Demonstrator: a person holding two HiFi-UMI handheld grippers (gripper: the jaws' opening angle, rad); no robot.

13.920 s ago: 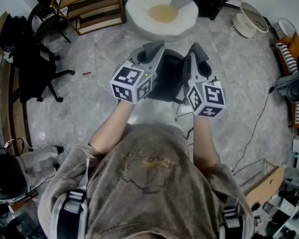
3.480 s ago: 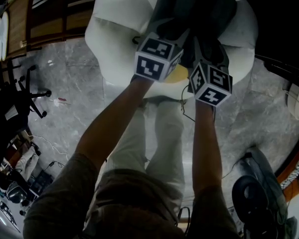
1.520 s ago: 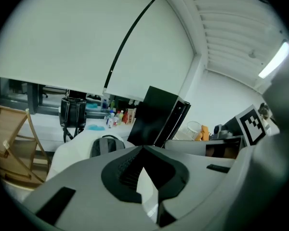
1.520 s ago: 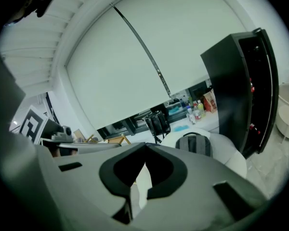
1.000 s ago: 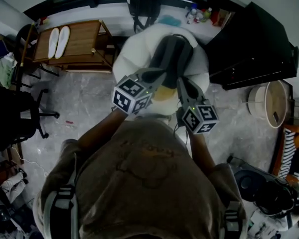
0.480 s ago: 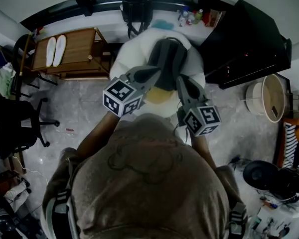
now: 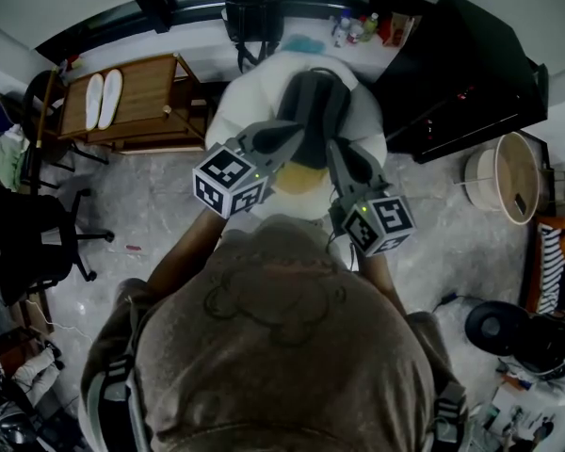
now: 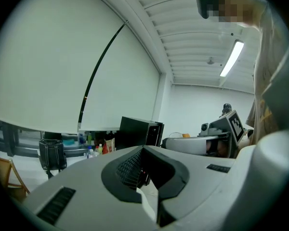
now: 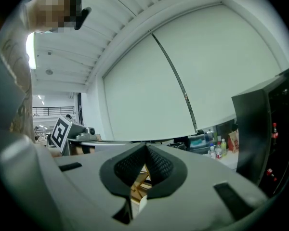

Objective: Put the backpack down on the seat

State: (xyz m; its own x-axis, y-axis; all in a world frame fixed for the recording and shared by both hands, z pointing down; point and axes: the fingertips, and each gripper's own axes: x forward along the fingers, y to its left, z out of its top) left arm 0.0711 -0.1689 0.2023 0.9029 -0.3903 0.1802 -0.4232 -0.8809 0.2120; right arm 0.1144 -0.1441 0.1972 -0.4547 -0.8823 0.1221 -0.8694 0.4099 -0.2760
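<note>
Backpack: the dark grey backpack point(image 7: 313, 102) rests on the seat at 12 o'clock from the person, its upper part against the seat's back. Neither gripper holds it.
Seat: the white round padded seat point(image 7: 234, 111) shows a yellowish cushion point(image 7: 298, 179) at 6 o'clock of the backpack, between the two grippers.
Left gripper: the left gripper point(image 7: 297, 132) is held out at 11 o'clock from the person's chest and points toward the seat. Its own view shows the dark pads pressed together with nothing between them. From above its tips lie over the backpack's lower left edge, and I cannot tell whether they touch it.
Right gripper: the right gripper point(image 7: 332, 149) is held out at 1 o'clock, just beside the left one. Its jaws are closed tip to tip and empty, and only a bit of wooden frame shows behind them.
Person: the person point(image 7: 282, 347) stands at the seat's front edge, seen from above, with both forearms stretched toward it.
Wooden rack: the wooden rack point(image 7: 151, 102) stands at 10 o'clock, just beside the seat, with a pair of white slippers point(image 7: 99, 99) on top.
Black cabinet: the black cabinet point(image 7: 461, 73) is at 2 o'clock, close to the seat.
Office chair: the black office chair point(image 7: 28, 243) stands at 9 o'clock, well apart from the seat.
Basket: the round pale basket point(image 7: 508, 177) lies at 3 o'clock on the grey floor point(image 7: 160, 215).
Bottles: the small bottles point(image 7: 358, 26) stand at 12 o'clock behind the seat, near a black bag point(image 7: 250, 12).
</note>
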